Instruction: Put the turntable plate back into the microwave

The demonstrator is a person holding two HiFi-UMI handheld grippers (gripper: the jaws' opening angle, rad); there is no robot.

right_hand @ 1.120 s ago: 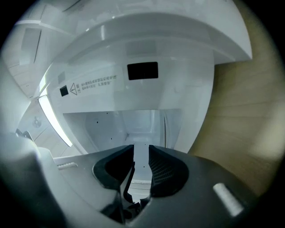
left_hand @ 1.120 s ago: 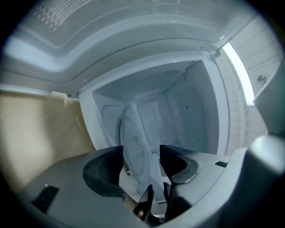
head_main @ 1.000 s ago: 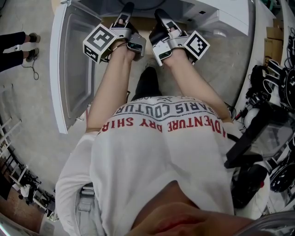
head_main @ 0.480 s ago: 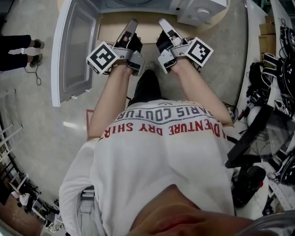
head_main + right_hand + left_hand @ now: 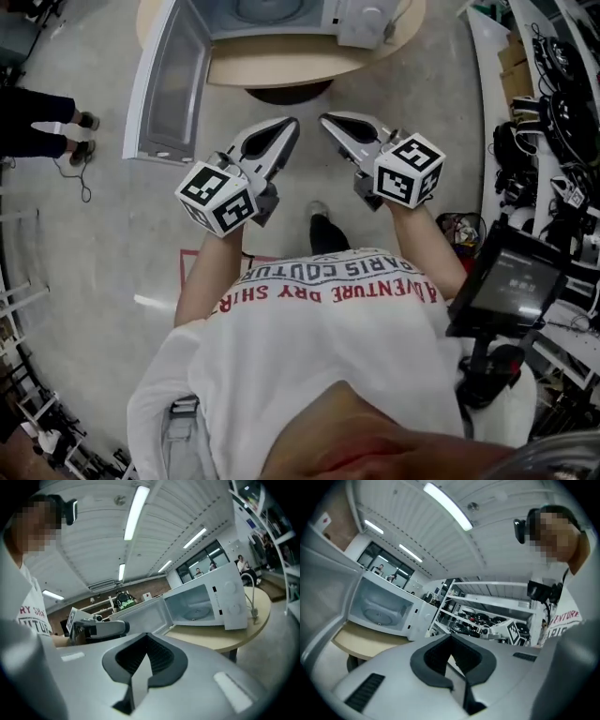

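The microwave (image 5: pixel 281 13) is cut off by the head view's top edge, so only the front of its cavity shows there; the turntable plate (image 5: pixel 197 612) is small and faint in the gripper views, lying flat on the cavity floor inside the microwave. One microwave, one plate, one open door (image 5: pixel 169 84) swung out at the microwave's left, two grippers; the left gripper (image 5: pixel 289 126) and right gripper (image 5: pixel 328 120) are held side by side well in front of the microwave, each with jaws pressed together on nothing. The microwave stands on one round pale wooden table (image 5: pixel 281 67); grey concrete floor (image 5: pixel 94 244) lies around it; cluttered shelves (image 5: pixel 487 616) stand to the microwave's right; strip lights (image 5: pixel 136 510) run overhead.
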